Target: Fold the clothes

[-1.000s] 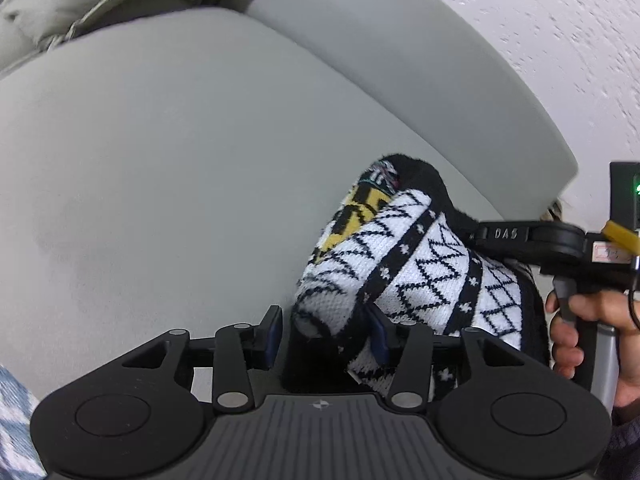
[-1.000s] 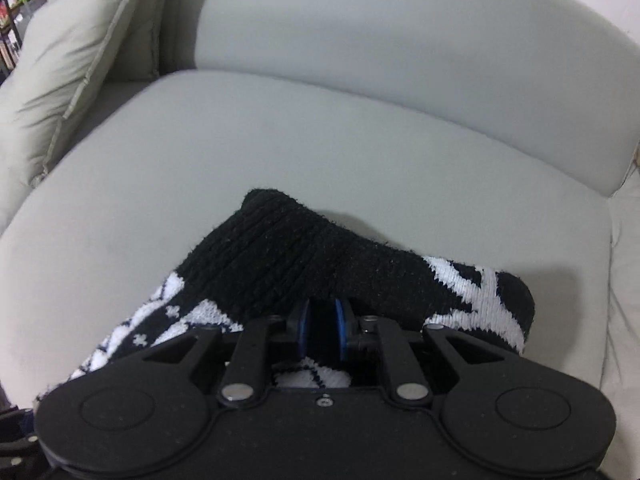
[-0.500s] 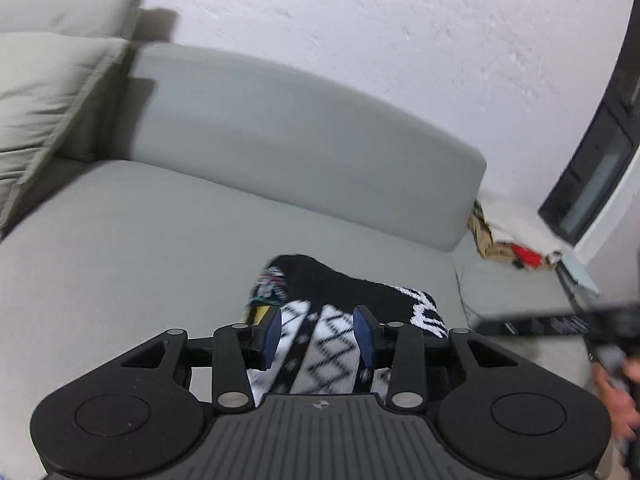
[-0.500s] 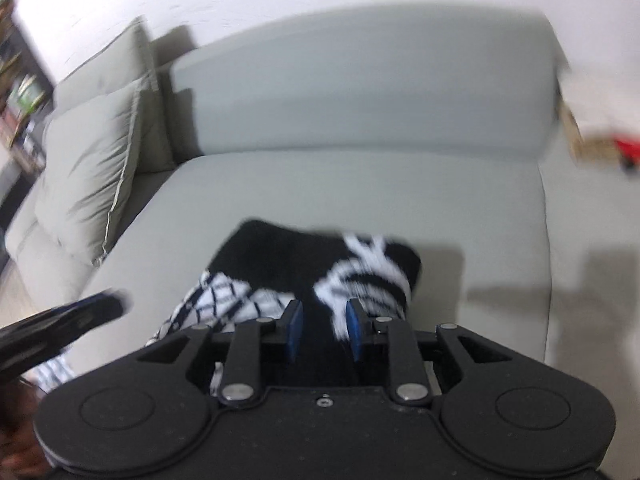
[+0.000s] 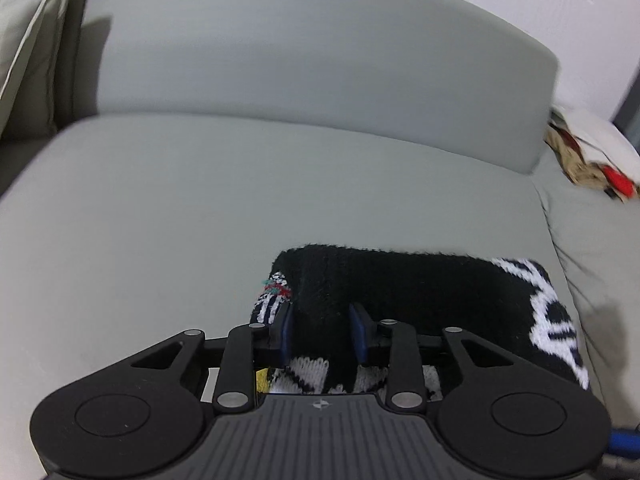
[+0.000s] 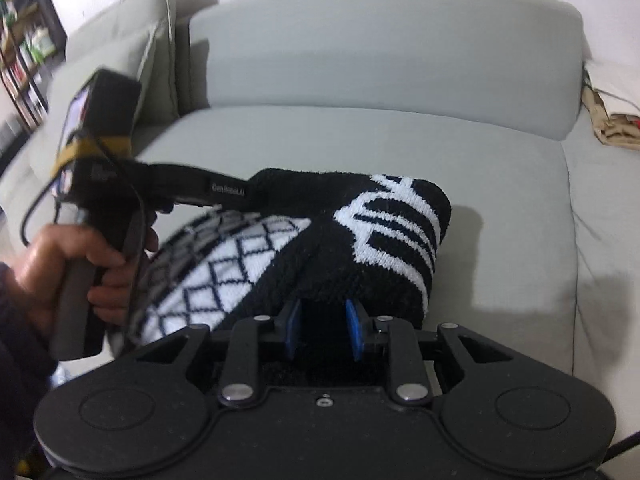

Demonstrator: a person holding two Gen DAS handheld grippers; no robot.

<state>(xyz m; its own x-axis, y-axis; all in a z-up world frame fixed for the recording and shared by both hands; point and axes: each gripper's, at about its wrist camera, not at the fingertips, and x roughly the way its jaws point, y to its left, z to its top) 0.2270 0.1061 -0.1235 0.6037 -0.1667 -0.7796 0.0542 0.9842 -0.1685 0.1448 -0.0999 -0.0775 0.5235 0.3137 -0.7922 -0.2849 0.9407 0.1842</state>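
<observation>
Hidden from me: sweater's [image 5: 420,292] near edge under my left gripper [image 5: 322,332] body; shelf [image 6: 24,48] at ten o'clock, cropped, contents blurred; crumpled items [image 5: 592,160] at two o'clock, unidentifiable.

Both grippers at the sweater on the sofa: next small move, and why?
Probably close the left gripper fully: it is closing with a black fold of the sweater between its fingers. The right gripper already straddles the sweater's near edge. The bundle sits folded on the sofa seat.
</observation>
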